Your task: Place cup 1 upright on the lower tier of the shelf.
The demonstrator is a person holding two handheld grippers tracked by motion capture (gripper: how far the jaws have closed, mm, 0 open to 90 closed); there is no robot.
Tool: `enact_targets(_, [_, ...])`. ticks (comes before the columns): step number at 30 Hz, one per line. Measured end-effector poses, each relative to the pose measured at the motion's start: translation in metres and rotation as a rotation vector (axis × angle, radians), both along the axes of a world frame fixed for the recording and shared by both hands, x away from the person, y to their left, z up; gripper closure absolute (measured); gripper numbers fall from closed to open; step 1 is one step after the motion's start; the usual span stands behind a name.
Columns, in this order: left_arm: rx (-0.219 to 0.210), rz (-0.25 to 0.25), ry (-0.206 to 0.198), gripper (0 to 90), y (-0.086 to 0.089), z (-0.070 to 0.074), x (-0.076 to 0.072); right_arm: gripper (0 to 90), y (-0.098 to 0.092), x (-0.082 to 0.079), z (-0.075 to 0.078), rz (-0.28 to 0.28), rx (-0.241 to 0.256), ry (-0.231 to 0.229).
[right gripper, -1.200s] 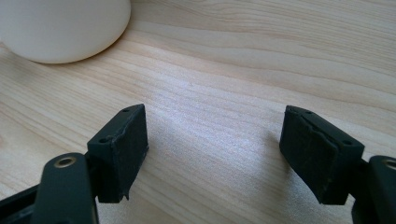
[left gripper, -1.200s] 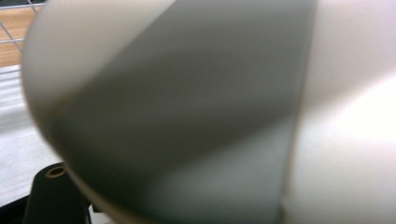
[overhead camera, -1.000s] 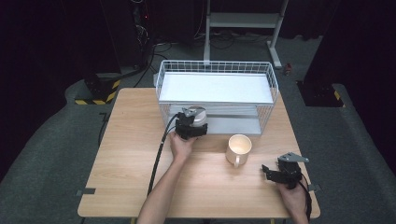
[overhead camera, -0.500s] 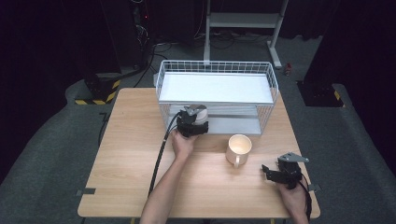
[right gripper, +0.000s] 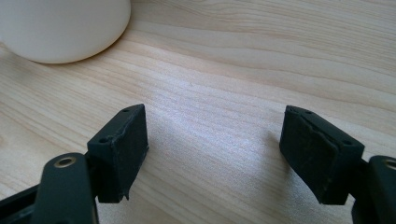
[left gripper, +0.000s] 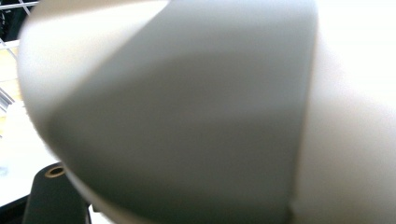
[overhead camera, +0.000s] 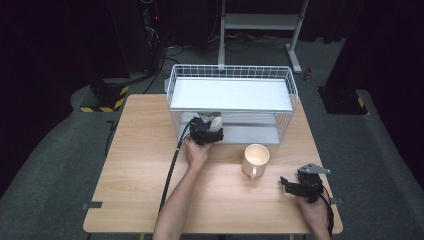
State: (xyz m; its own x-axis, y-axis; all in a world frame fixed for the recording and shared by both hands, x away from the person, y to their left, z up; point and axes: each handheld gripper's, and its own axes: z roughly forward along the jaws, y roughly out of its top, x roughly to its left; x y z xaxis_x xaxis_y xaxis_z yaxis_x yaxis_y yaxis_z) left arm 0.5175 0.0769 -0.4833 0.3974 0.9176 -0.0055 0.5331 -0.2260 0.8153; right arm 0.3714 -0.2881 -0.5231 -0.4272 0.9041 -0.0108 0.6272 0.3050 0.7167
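Two cups in play. One cup (left gripper: 187, 112) is in the left gripper (overhead camera: 207, 131), right at the front of the wire rack (overhead camera: 231, 75), at the lower shelf; in the left gripper view its pale wall sits tight against the lens, blurred. Looks pinched on that cup, since it sits between the jaws, though the contact itself is hidden. Can't tell if it's resting on the shelf or held just above it. Second cup (overhead camera: 255, 159) stands upright on the table (overhead camera: 135, 165), handle toward the person, just in front of the rack. Right gripper (overhead camera: 299, 186) rests low on the table near it, jaws spread wide, nothing between them. Judgement: roughly halfway; first cup about placed, release pending, second cup not picked up.
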Motion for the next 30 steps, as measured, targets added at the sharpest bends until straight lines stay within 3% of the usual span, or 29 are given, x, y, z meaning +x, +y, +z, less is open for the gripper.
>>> enact_targets(1, [-0.001,0.001,0.003,19.1,0.000,0.000,0.001,23.6,0.000,0.000,0.000,0.000,0.000,0.000])
enact_targets(2, [0.027,0.009,-0.003,19.1,0.001,0.001,0.002,23.6,0.000,0.000,0.000,0.000,0.000,0.000])
enact_targets(5, [0.019,0.053,-0.004,19.0,-0.002,0.001,0.003,23.6,0.000,0.000,0.000,0.000,0.000,0.000])
enact_targets(18, [0.034,0.071,-0.005,18.9,-0.002,0.001,0.009,23.6,0.000,0.000,0.000,0.000,0.000,0.000])
enact_targets(24, [0.006,0.078,0.024,14.4,0.001,0.000,0.011,23.6,0.000,0.000,0.000,0.000,0.000,0.000])
enact_targets(30, [0.019,0.059,0.032,13.3,0.002,0.002,0.009,23.6,0.000,0.000,0.000,0.000,0.000,0.000])
